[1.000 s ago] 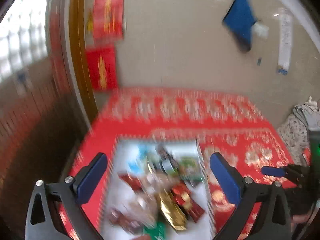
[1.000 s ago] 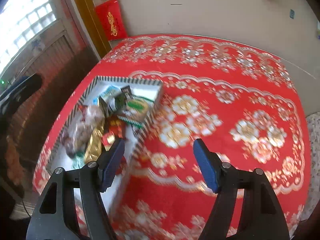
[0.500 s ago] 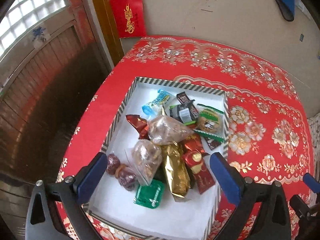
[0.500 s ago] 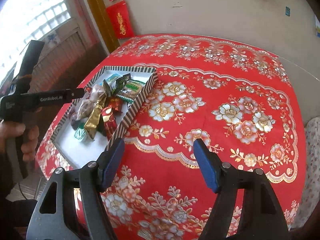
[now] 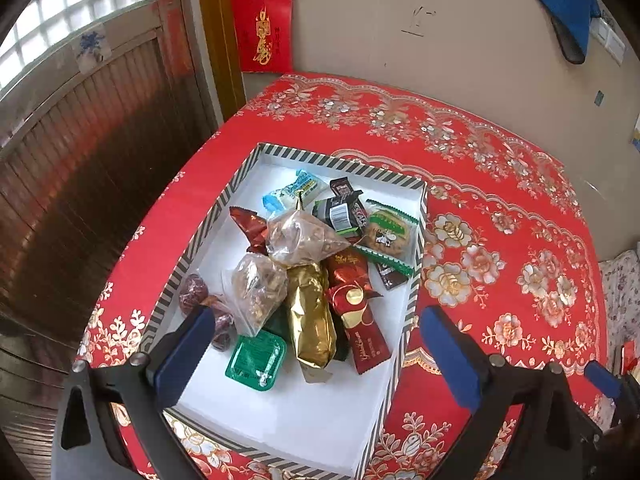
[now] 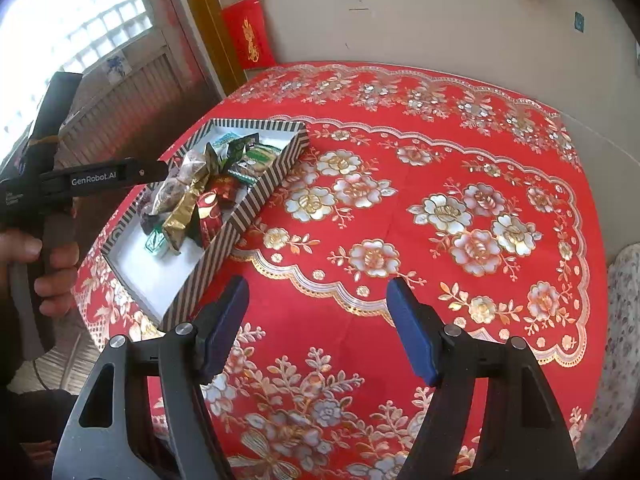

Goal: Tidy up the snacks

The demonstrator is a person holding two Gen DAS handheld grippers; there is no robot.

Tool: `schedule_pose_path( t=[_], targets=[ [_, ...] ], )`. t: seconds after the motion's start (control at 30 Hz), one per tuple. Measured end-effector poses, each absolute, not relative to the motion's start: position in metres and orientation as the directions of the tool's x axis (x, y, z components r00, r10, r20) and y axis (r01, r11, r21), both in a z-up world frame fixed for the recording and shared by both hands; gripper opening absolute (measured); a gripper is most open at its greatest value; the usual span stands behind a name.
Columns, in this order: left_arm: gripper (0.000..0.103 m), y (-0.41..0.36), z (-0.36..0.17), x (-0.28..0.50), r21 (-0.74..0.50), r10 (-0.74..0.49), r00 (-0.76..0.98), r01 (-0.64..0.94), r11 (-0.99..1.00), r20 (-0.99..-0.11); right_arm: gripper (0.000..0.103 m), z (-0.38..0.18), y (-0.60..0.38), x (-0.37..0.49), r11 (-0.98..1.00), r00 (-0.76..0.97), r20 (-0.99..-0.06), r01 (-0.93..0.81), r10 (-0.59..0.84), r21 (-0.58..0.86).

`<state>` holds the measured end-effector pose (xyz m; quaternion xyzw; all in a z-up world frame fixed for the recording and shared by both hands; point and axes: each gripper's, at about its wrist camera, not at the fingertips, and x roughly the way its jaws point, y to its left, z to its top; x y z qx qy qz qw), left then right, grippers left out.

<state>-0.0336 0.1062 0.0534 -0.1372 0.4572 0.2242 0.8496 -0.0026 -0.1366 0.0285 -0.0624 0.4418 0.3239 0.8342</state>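
A shallow striped box (image 5: 236,184) with a white floor sits on the left of a red floral table (image 5: 500,240). It holds a heap of wrapped snacks: a gold packet (image 5: 312,316), a red packet (image 5: 356,304), clear nut bags (image 5: 300,240), a green tub (image 5: 256,358), a green cookie pack (image 5: 390,232). My left gripper (image 5: 316,356) is open and empty above the box's near end. My right gripper (image 6: 318,328) is open and empty over bare cloth right of the box (image 6: 264,192). The snack heap (image 6: 192,196) and the left gripper's body (image 6: 92,178) show in the right wrist view.
A wall runs behind the table (image 6: 460,20) with red paper hangings (image 5: 264,28). A wooden door and window lie to the left (image 5: 80,120). The table's rounded edge drops off at left and front. A flowered fabric (image 6: 624,300) lies at far right.
The left gripper swung down over the box and steadied above it. The right gripper pulled back and rightward, so the box now sits farther left in its view.
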Motion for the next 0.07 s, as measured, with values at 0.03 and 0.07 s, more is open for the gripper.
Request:
schedule_pose_path(
  t=[0.03,0.07],
  targets=[
    [0.103,0.1066,0.0528,-0.0339,-0.016,0.269,0.468,-0.519,0.854,-0.842,0.072,0.0284,-0.1376,-0.0026,0.781,0.398,-0.777,-0.597,0.487,0.183],
    [0.103,0.1078,0.0519,-0.0341,-0.011,0.271,0.455,-0.528,0.849,-0.848,0.072,0.0282,-0.1386,-0.0027,0.780,0.398,-0.777,-0.598,0.488,0.184]
  ],
)
